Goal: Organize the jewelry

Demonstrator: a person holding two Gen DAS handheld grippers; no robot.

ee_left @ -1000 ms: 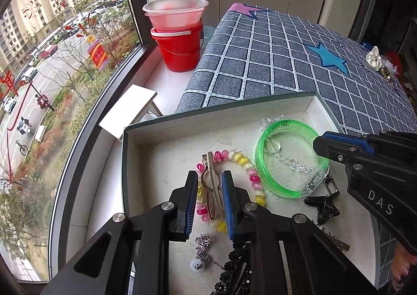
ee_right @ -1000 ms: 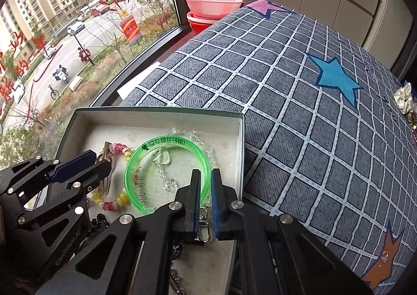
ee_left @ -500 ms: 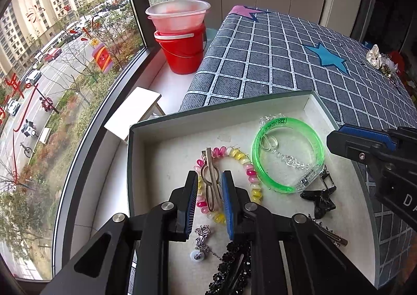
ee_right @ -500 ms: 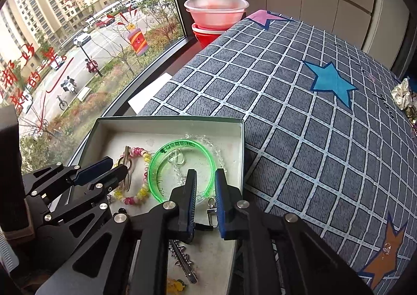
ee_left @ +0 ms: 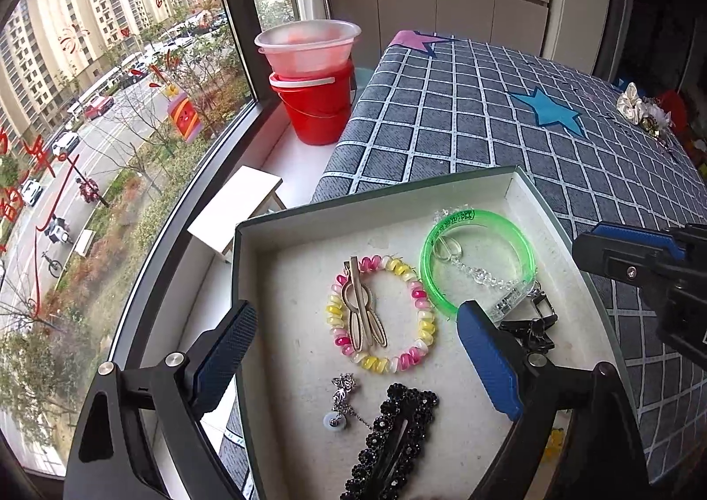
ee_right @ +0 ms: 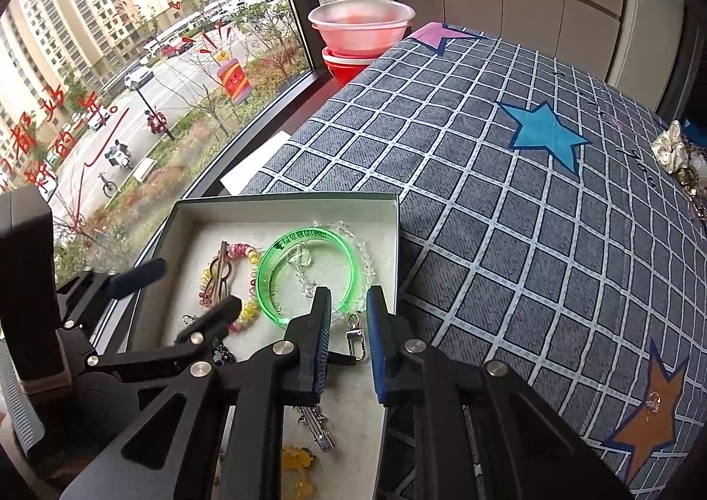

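Green bangle [ee_left: 477, 261], beaded bracelet [ee_left: 382, 314], black hairclip [ee_left: 397, 433] inside box [ee_left: 247, 279]

Box [ee_left: 247, 279] is seen as matt card, inner floor slightly rough and off-white. Green bangle [ee_left: 477, 261] is read as glossy translucent plastic. Pink-yellow coil bracelet [ee_left: 420, 323] looks like shiny plastic. Hair clip [ee_left: 364, 314] is taken as brushed pale metal. Black barrette [ee_left: 393, 442] is covered in faceted glossy beads. Bed cover [ee_left: 464, 124] is woven matt cloth. Bucket [ee_left: 316, 115] is smooth red plastic.
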